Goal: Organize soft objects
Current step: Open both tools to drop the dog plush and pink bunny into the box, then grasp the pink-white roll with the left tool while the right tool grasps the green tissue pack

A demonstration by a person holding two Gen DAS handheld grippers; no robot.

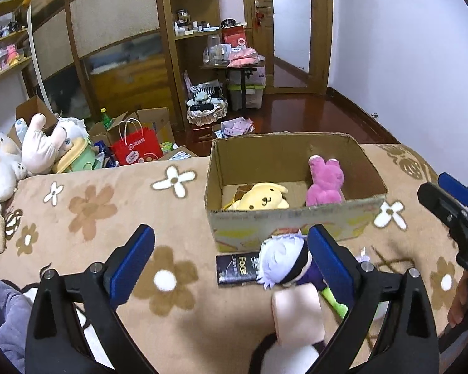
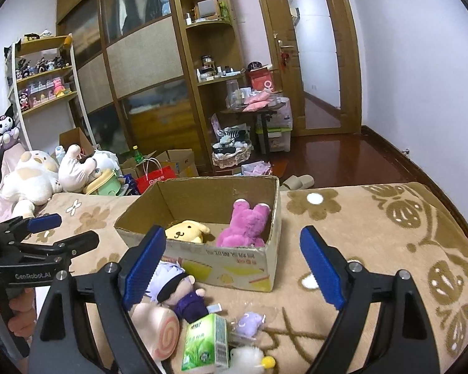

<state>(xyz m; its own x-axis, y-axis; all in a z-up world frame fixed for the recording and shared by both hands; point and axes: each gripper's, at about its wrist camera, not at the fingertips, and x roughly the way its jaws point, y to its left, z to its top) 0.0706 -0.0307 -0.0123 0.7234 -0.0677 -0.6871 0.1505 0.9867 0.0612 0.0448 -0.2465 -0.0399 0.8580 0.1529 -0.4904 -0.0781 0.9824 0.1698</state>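
An open brown cardboard box [image 1: 296, 221] sits on the bed, and inside it lie a yellow floppy-eared dog plush [image 1: 259, 198] at the left and a fuzzy pink rabbit-shaped plush [image 1: 324, 180] leaning against the right wall. Just in front of the box, at six o'clock from it, a small doll with pale lilac hair, a black blindfold and a purple outfit [image 2: 177, 286] lies on the blanket, touching a pink swirl-ended roll cushion [image 2: 159, 330]. Beside these are a green tea-print tissue packet [image 2: 207, 342], a little lilac plush in clear wrapping [image 2: 249, 322], a white fluffy toy with a yellow tip [image 2: 249, 358] and a flat black box with pale lettering [image 1: 237, 269].

The left gripper [image 1: 231, 258] hangs low over the doll with its blue-padded jaws spread wide, gripping nothing; the doll's head lies against the inside of its right pad. The right gripper [image 2: 234, 261] also stands released, jaws wide apart, pointing at the box.

The surface is a beige fleece blanket with brown and white flowers [image 1: 109, 205]. At ten o'clock a heap of big white and cream stuffed animals [image 2: 34, 171] rests at the bed's far edge, with a red paper shopping bag [image 1: 135, 149] and open cartons on the floor beyond. Further back stand a tall wooden wardrobe with woven panels [image 2: 146, 53], cluttered corner shelves [image 2: 212, 71], a dark polished wood floor [image 2: 343, 159] and a glazed wooden door [image 2: 315, 53] at one o'clock.
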